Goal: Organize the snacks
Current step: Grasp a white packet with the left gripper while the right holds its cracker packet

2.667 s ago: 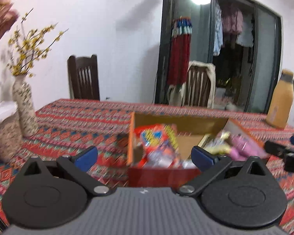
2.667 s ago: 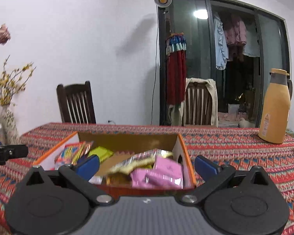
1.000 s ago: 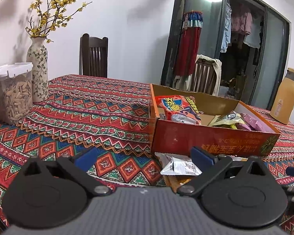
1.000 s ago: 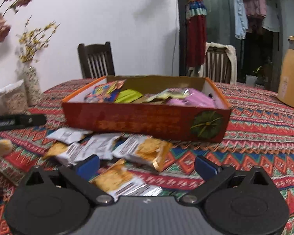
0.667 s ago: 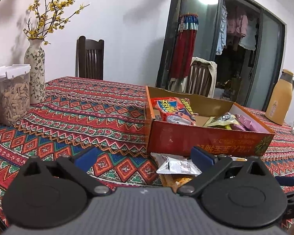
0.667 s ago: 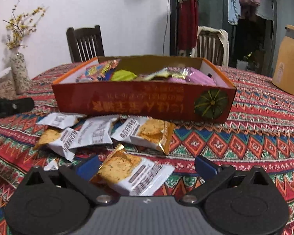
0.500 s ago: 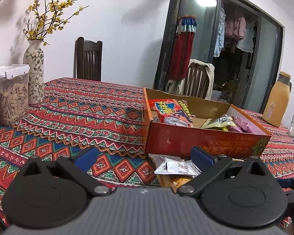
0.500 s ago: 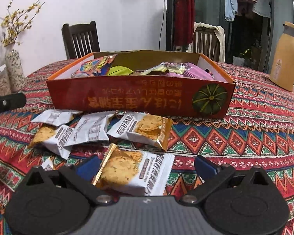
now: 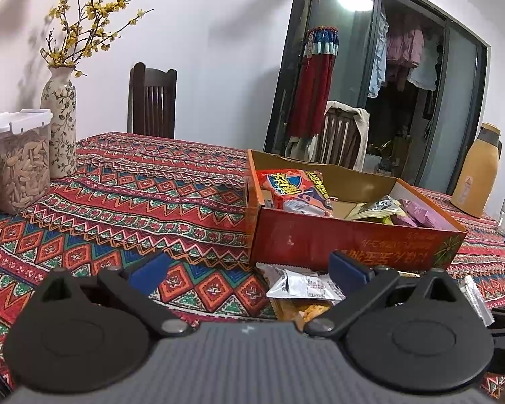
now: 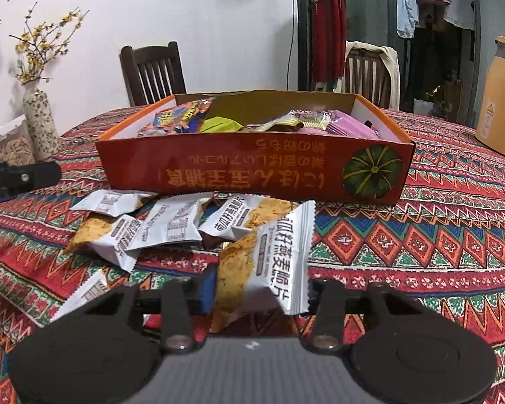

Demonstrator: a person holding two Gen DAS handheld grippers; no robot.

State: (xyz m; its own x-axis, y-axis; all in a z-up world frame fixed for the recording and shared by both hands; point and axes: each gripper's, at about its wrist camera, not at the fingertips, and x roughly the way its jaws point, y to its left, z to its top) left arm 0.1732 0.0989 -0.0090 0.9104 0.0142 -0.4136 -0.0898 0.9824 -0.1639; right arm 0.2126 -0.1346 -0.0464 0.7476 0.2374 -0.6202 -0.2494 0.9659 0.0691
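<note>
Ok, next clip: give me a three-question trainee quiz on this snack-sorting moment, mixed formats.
1. True or false: the right gripper, whose jaws have just been closing, has an oat crisp packet pinched between its pads.
2. Where do the other white crisp packets lie? A) inside the red box B) on the tablecloth in front of the red box C) beside the yellow flask
3. Fill in: the left gripper is ____ and holds nothing.

Key
1. True.
2. B: they lie loose on the tablecloth against the near wall of the red box.
3. Open.
</note>
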